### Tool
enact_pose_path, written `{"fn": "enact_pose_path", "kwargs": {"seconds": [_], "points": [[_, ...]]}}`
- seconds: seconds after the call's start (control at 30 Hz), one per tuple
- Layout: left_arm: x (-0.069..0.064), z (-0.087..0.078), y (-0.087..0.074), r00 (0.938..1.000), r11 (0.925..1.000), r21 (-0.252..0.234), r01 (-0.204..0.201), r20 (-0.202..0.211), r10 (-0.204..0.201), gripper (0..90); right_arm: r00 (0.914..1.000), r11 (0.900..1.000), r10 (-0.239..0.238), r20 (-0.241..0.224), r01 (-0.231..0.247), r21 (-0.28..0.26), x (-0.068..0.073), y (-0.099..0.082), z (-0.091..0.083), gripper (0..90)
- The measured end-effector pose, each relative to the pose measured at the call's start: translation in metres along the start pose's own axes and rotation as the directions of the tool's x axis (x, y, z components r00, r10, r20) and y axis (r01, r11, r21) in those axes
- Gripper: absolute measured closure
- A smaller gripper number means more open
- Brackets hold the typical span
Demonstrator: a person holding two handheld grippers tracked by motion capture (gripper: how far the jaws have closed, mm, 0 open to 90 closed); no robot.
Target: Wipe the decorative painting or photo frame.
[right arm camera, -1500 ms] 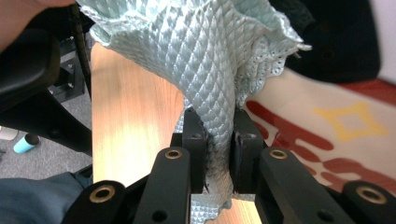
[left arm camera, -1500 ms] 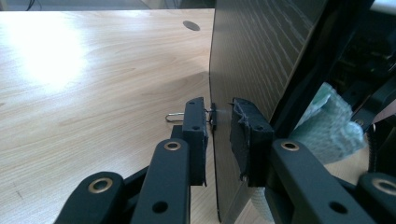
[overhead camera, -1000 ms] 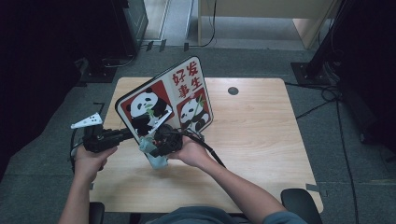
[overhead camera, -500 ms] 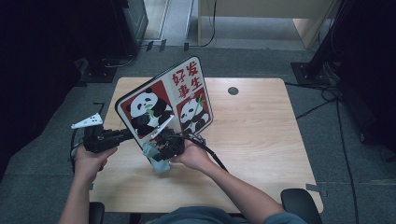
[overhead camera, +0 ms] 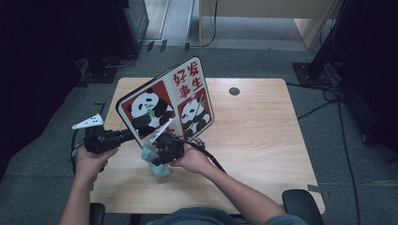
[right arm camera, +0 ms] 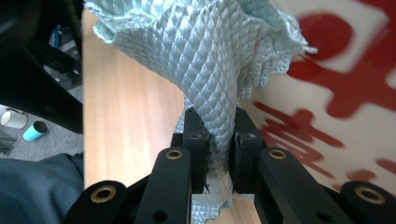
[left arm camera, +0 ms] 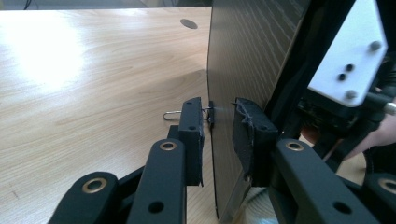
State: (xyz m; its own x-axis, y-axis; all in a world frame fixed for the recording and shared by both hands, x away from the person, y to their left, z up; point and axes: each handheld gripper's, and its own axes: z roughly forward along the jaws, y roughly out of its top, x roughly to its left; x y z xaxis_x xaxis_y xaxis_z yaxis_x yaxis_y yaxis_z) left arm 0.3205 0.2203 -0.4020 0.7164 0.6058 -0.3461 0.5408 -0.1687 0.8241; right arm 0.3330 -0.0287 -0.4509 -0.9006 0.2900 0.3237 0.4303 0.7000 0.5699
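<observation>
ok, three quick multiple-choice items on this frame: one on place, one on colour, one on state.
1. Where is the pale green waffle-weave cloth?
A. between the right gripper's jaws
B. flat at the table's far edge
C. on the floor

2. What colour are the large characters on the upright panda board?
A. blue
B. red
C. yellow

3. How do the left gripper's jaws stand at the board's edge?
A. clamped tight
B. on either side with a gap
C. far from it

Key: 1 A, the right gripper pinches it; 2 B, red characters show above the pandas; 3 B, its jaws have just been opening, with a gap at one pad.
</observation>
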Motion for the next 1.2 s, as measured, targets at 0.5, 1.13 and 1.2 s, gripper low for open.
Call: {"fn": "enact_pose_path", "kwargs": {"seconds": [0.5,1.13,1.2], "points": [[-0.007,-0.021,-0.005,0.9998,0.9996,-0.028,0.009,-0.02,-0.01,63.9,0.9975,0.9997,-0.022,-0.067,0.022,0.006,0.015,0.018,0.005,79.7],[-0.006,-0.017,-0.007,0.9998,0.9999,-0.015,0.007,-0.018,-0.008,63.6,0.9949,0.9951,0.079,-0.064,-0.074,0.065,0.005,0.012,0.009,79.8],[-0.005,-0.017,-0.007,0.9998,0.9999,-0.014,0.007,-0.017,-0.007,63.9,0.9932,0.9938,0.096,-0.067,-0.092,0.063,0.003,0.012,0.007,79.8]]}}
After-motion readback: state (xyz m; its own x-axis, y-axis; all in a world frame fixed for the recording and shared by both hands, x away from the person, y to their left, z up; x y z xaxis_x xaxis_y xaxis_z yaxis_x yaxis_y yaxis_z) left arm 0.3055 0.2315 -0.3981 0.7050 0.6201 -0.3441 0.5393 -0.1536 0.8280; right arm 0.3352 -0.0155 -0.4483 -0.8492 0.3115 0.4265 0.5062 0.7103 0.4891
